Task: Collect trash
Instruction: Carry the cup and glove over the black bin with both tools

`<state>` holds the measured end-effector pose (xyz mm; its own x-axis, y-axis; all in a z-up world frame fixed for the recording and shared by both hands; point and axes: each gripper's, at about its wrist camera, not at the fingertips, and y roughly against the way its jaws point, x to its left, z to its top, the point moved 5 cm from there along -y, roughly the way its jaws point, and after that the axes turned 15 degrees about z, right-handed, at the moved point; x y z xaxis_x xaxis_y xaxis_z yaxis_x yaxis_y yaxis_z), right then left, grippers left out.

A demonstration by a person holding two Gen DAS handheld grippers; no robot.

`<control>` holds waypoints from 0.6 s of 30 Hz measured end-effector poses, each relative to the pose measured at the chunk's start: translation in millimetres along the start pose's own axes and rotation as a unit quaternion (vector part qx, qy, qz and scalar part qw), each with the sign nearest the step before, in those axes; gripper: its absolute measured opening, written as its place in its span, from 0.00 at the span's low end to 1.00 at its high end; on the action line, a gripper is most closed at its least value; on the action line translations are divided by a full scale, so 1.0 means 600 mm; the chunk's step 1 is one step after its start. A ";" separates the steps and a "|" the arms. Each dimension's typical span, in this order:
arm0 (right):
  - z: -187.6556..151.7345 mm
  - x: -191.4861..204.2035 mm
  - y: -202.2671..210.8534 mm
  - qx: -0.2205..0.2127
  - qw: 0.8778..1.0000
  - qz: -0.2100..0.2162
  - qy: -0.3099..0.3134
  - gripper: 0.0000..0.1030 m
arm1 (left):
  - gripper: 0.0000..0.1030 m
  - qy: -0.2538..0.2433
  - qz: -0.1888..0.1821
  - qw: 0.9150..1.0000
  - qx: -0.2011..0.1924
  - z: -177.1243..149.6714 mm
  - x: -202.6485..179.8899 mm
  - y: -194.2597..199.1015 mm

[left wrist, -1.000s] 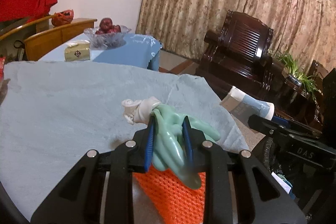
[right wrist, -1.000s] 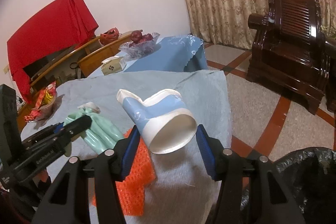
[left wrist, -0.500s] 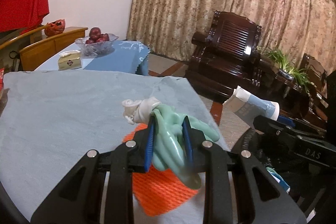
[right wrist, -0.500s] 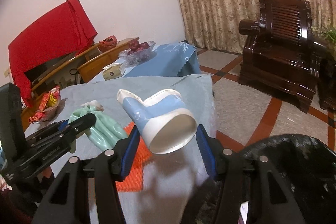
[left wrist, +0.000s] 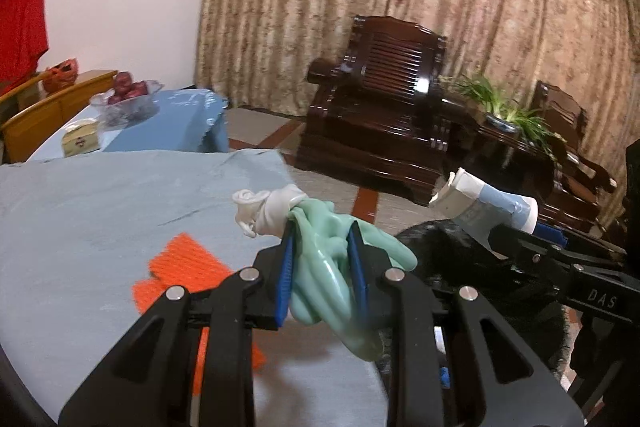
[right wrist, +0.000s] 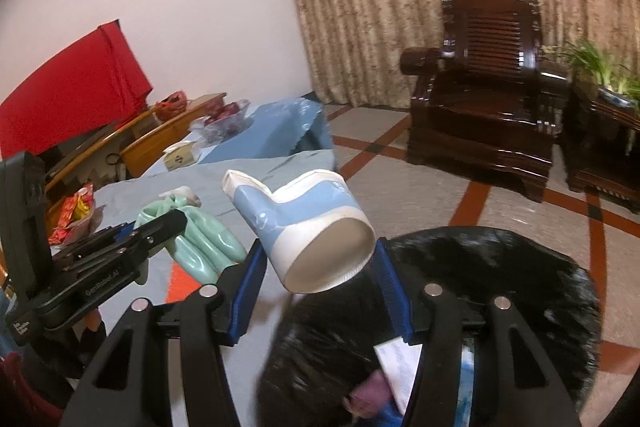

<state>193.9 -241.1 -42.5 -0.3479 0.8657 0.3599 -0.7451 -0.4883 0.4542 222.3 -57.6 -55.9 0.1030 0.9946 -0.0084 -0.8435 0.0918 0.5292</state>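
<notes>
The left gripper (left wrist: 322, 267) is squeezed tight on a green rubber glove (left wrist: 336, 279). The glove looks soft and floppy. Its fingers hang down below the blue pads (left wrist: 285, 279), and a white cuff (left wrist: 266, 211) sticks out past the tips. It is probably light and a bit slippery, so the bunched middle, where the pads pinch it now, seems the best place to hold it. The right gripper (right wrist: 320, 267) is closed on a crushed paper cup (right wrist: 308, 223). The cup is blue and white, lies on its side between the pads and points its round bottom back at the camera. It is likely very light and bends easily, so a soft squeeze on its wide end should do. A hard squeeze would only flatten it more. Right under the right gripper is a trash bag (right wrist: 520, 275), black and open, with some paper and other bits already inside. The cup hangs just over the bag's near edge. The glove is to the left of the cup, over the edge of the table (left wrist: 80, 211) with its gray-blue cloth, close to the bag. An orange net (left wrist: 180, 267) lies flat on the cloth below and to the left of the left gripper. I count one glove, one cup, one net and one bag.
</notes>
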 end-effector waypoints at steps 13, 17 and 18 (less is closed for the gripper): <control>-0.037 -0.095 0.116 -0.012 0.997 -0.073 -0.027 0.53 | 0.23 -0.039 -0.054 0.998 0.009 -0.032 -0.136 0.007; -0.050 -0.119 0.136 -0.013 0.995 -0.093 -0.034 0.53 | 0.23 -0.049 -0.065 0.997 0.013 -0.043 -0.174 0.002; -0.053 -0.124 0.139 -0.012 0.995 -0.097 -0.034 0.53 | 0.24 -0.052 -0.067 0.996 0.014 -0.047 -0.181 0.001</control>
<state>139.8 -342.4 -57.1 -0.1564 0.9337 0.3220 -0.8085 -0.3083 0.5013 195.9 -164.5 -78.5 0.2701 0.9628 0.0066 -0.8036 0.2216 0.5524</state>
